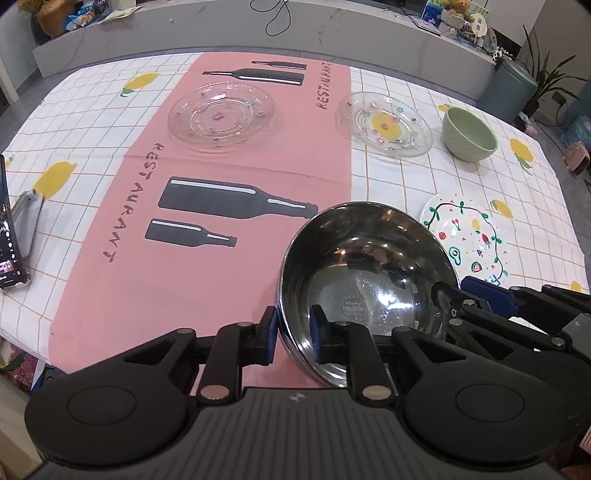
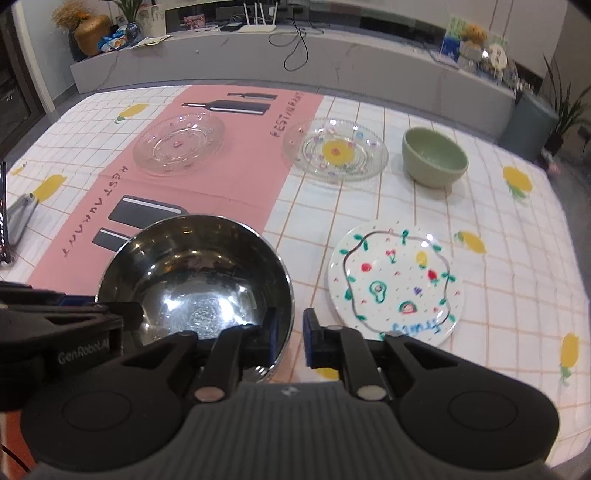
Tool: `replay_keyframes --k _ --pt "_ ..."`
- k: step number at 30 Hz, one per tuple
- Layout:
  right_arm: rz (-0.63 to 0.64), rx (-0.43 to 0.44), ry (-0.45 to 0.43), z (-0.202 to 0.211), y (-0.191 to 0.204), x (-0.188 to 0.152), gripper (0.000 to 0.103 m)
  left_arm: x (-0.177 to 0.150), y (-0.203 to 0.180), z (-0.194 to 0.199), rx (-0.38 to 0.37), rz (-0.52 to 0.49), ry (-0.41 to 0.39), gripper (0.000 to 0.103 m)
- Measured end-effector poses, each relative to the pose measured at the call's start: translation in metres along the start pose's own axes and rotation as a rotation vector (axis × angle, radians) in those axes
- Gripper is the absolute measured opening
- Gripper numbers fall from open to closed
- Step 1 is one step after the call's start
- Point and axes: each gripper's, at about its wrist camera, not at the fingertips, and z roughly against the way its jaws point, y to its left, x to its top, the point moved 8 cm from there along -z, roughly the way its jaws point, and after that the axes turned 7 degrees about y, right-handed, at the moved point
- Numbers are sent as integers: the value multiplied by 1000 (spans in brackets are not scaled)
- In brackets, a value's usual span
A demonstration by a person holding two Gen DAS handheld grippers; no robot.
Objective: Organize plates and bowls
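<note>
A steel bowl (image 1: 365, 273) sits at the near edge of the table; it also shows in the right wrist view (image 2: 195, 273). My left gripper (image 1: 293, 334) is shut on its left rim, one pad outside and one inside. My right gripper (image 2: 290, 338) straddles its right rim with a small gap, so it looks slightly open. Two clear glass plates (image 1: 221, 114) (image 1: 384, 123), a green bowl (image 1: 469, 134) and a white painted plate (image 1: 467, 240) lie on the table.
A phone on a stand (image 1: 11, 229) is at the table's left edge. The tablecloth has a pink runner (image 1: 229, 192). A counter with clutter runs behind the table (image 1: 258, 33). A plant and a bin (image 1: 517, 85) stand at the far right.
</note>
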Motion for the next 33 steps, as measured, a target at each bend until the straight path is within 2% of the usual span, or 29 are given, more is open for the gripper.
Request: replay_keyframes --k 4,11,18,21,28,31,33 --pt "-12 13 -7 3 -3 1 22 4 4 5 -15 7 -16 30" --pt "-83 77 -19 12 -15 7 34 17 9 23 -75 21 -74 31" --pt "-171 174 -35 28 -27 15 42 35 -12 53 -115 -91 -188 31" --pt "-216 193 -54 34 -37 20 42 43 -30 61 -144 -136 -196 31" --pt "-270 155 -111 47 -74 40 43 74 -75 72 -150 -230 -210 31" --pt "-291 116 -127 49 -99 51 44 91 -97 72 -177 -247 -203 31" --pt "-310 97 -139 50 -118 59 50 104 -111 71 -191 -254 -199 31"
